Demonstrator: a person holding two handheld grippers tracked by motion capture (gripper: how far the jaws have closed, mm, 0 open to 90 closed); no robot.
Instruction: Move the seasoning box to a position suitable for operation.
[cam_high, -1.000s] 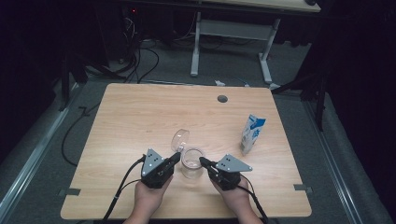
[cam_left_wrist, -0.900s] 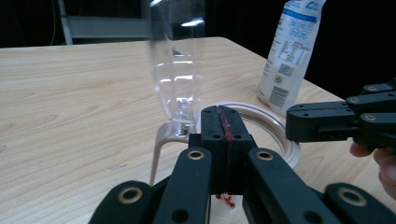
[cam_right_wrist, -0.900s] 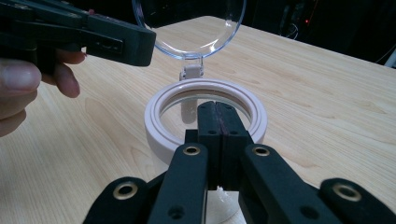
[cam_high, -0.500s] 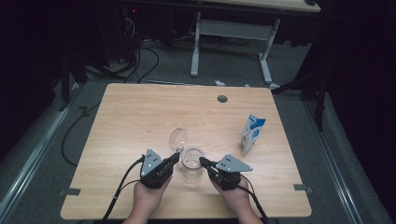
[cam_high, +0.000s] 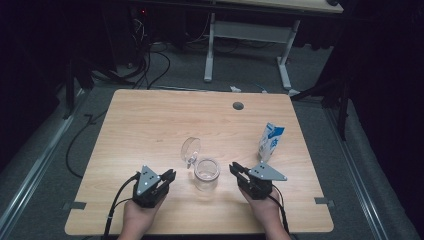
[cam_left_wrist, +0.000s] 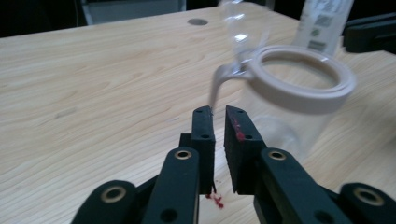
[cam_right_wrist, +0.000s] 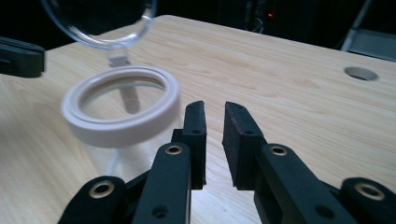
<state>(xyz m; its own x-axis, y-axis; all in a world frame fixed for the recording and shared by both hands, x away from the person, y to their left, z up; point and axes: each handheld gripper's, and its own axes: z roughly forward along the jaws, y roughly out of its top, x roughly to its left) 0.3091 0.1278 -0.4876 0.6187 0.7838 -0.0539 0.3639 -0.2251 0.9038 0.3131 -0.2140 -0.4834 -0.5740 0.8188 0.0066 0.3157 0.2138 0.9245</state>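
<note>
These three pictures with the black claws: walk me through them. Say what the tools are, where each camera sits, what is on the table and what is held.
A person sits at a wooden table and holds a hand tool in each hand: the left claw and the right claw. Each has two black jaws.

The wide picture comes from a fixed camera above the person, looking forward and down. The other two come from small cameras riding on the claws, looking along their own jaws.

On the table stands a clear jar with a pale ring at its mouth; its hinged lid is flipped open and stands up behind. A small blue and white carton stands to the right.

Nothing is held. Both claws have just been opening, with a narrow empty gap between the jaws, and they sit apart from the jar, one on each side.
</note>
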